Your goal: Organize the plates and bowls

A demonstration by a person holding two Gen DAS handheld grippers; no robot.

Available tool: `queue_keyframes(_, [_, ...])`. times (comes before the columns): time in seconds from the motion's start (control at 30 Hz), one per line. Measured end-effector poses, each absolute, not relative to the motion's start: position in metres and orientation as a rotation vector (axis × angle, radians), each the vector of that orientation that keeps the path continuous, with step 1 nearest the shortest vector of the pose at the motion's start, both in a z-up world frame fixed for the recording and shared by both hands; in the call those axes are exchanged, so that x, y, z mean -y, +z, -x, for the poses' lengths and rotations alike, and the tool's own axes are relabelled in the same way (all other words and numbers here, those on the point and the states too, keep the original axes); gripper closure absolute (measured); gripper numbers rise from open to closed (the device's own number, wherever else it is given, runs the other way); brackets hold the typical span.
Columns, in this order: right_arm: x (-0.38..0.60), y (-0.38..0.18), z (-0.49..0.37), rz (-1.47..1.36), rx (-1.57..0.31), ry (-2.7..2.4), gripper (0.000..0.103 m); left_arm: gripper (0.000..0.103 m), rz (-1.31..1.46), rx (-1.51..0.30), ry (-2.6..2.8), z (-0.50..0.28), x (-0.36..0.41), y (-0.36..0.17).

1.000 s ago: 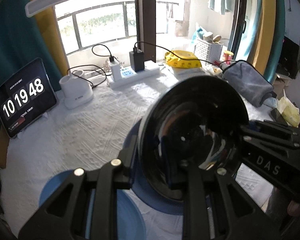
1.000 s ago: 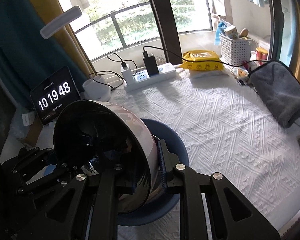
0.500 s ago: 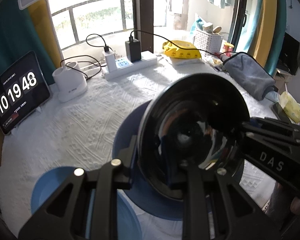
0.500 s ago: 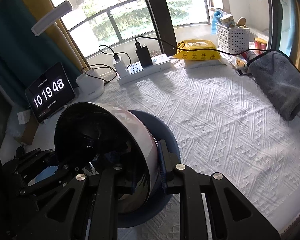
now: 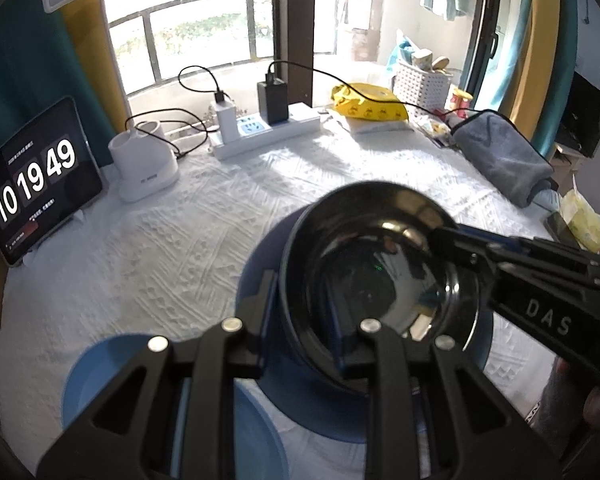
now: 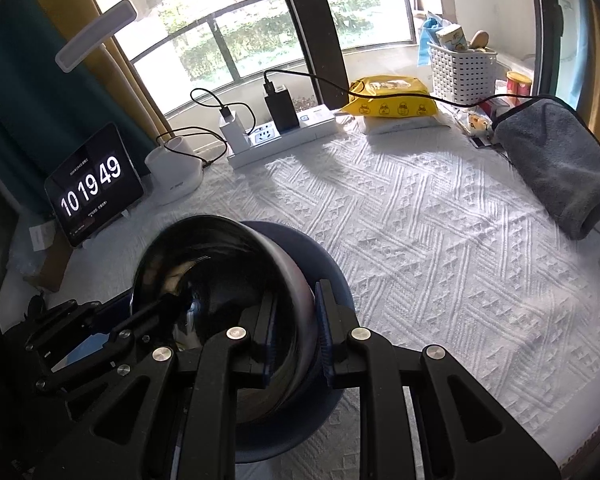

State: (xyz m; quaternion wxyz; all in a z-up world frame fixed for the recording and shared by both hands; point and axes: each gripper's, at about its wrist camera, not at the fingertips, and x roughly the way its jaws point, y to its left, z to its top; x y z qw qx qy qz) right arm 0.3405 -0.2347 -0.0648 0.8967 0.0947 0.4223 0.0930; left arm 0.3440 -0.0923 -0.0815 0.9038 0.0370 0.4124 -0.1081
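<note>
Two tools grip one bowl (image 5: 380, 280) — glossy, black

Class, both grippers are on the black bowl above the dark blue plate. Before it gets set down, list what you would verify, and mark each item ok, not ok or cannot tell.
1. Left gripper clamps the black bowl rim, one finger inside, one outside: ok.
2. Right gripper clamps the opposite rim the same way: ok.
3. Bowl is over the dark blue plate: ok.
4. Bowl is level: not ok, it is tilted in the right wrist view.
5. Bowl bottom touches the plate: cannot tell, the contact is hidden.
6. Light blue plate stays apart from the landing spot: ok, it lies beside the dark one, nearer the left gripper.
</note>
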Motion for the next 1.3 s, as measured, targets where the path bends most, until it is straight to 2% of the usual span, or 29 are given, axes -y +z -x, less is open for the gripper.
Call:
queue_keyframes(0.33, [0.230, -0.051, -0.336, -0.171, -0.844, 0.172, 0.083, 0.077, -0.056, -0.822, -0.211, -0.337, 0.083, -0.067])
queue_keyframes(0.43, [0.227, -0.048, -0.333, -0.161, -0.838, 0.168, 0.083, 0.075, -0.042, -0.812, -0.204, -0.334, 0.077, -0.062])
queue_keyframes(0.53, [0.223, -0.044, -0.329, -0.149, -0.830, 0.166, 0.083, 0.069, -0.028, -0.805, -0.204, -0.330, 0.071, -0.059])
queue_keyframes(0.6, [0.220, -0.041, -0.326, -0.144, -0.825, 0.165, 0.083, 0.062, -0.020, -0.799, -0.208, -0.326, 0.069, -0.056])
queue_keyframes(0.67, [0.218, -0.038, -0.324, -0.139, -0.821, 0.163, 0.083, 0.061, -0.015, -0.793, -0.211, -0.322, 0.066, -0.054])
queue_keyframes(1.3, [0.204, -0.015, -0.285, -0.104, -0.773, 0.151, 0.083, 0.059, 0.008, -0.740, -0.215, -0.286, 0.050, -0.035])
